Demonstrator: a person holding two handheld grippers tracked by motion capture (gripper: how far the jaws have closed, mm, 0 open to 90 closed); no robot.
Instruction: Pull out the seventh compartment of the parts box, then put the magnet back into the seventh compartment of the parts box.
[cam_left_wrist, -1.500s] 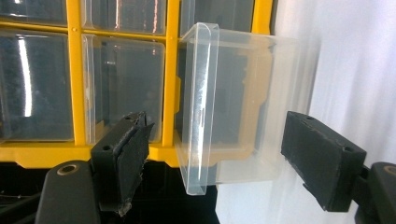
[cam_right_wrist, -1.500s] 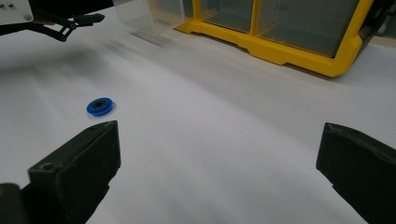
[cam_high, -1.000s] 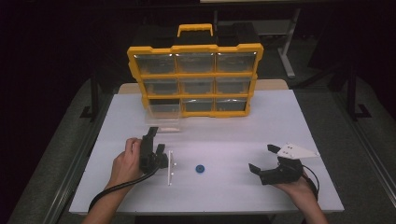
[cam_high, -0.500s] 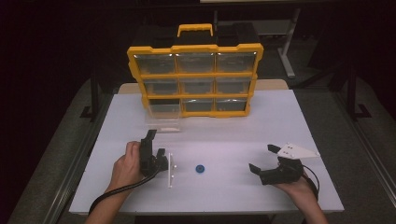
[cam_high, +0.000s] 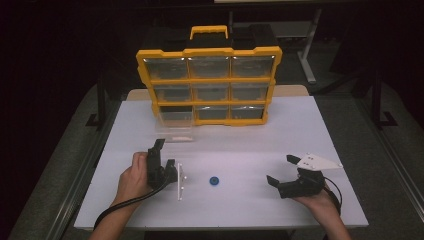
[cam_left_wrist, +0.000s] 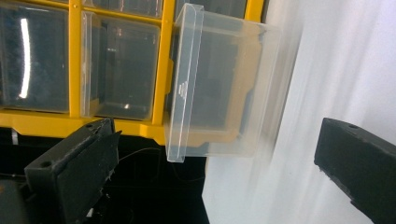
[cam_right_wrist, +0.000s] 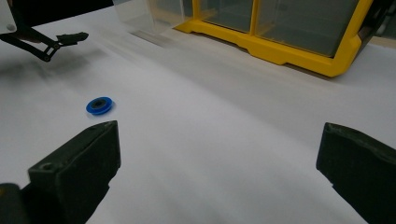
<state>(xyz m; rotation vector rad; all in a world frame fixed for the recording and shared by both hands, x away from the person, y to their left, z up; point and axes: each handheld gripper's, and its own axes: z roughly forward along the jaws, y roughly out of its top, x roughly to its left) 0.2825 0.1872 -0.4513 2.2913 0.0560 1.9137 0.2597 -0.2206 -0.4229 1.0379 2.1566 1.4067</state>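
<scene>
I'm looking at a small blue ring (cam_high: 215, 180) lying flat on the white tabletop (cam_high: 260, 140), roughly midway between my 2 hands and near my edge. Being round and flat, it is offering no long axis to line up with, so the approach direction is mattering more than wrist roll.

The left tongs (cam_high: 164, 159) are sitting just left of the ring, with a thin clear strip (cam_high: 181, 181) lying on the tabletop between them and it. Their jaws have just been opening and are now standing wide with nothing between them; in the left gripper view they are pointing away from the ring, toward the far yellow organiser (cam_left_wrist: 116, 123) and its pulled-out clear drawer (cam_left_wrist: 215, 84).

The right tongs (cam_high: 281, 171) are resting farther off, to the ring's right, jaws also spread wide and empty. In the right gripper view the ring (cam_right_wrist: 99, 105) is sitting ahead and toward the left jaw, with open tabletop in between.

I'm judging that the left tongs are nearer but facing the wrong way and blocked by the strip, while the right tongs are already aiming across the tabletop toward the ring. For a pick, the right tongs would be needing a short reach to the left and a drop onto it.
</scene>
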